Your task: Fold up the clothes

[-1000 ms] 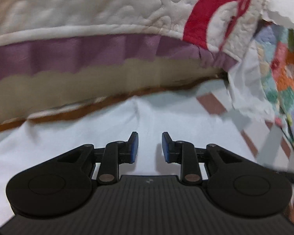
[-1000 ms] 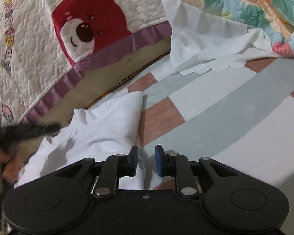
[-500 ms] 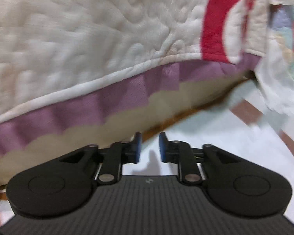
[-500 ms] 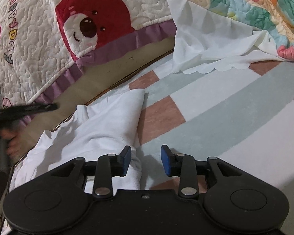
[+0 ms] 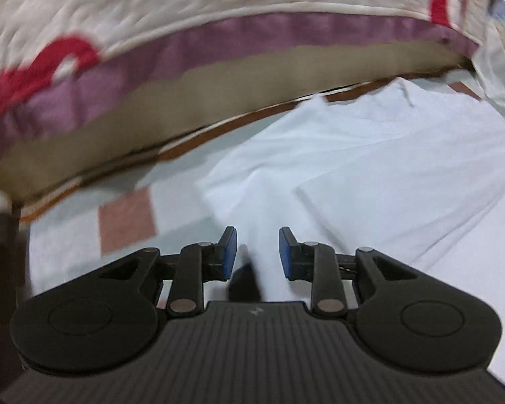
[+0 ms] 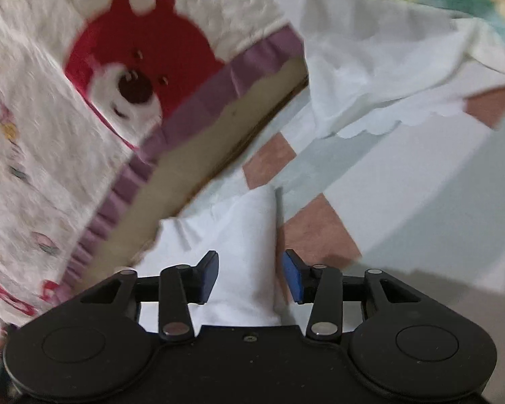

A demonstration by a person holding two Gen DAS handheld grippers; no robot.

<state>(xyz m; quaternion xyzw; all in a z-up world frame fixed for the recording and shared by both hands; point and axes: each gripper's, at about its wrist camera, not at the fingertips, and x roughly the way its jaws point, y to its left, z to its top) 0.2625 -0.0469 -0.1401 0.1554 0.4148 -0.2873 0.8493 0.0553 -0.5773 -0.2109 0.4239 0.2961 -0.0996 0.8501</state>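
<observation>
White garment lies loose between the parted right gripper, jaws just opening; left gripper empty; the fold could slump

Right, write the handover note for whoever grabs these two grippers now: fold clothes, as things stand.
Left gripper: jaws apart, nothing pinched, over the near edge of the white cotton garment.
Right gripper: jaws have just been opening; a folded white end of the garment lies between them, pads not pressing it.
Garment: spread on the striped and checked bed sheet, beside the quilted cover with the red bear; one part lies doubled over.
Done: a first fold, it seems.
Left: the remaining folds and smoothing. Both views are blurred, so check the edges before gripping.
</observation>
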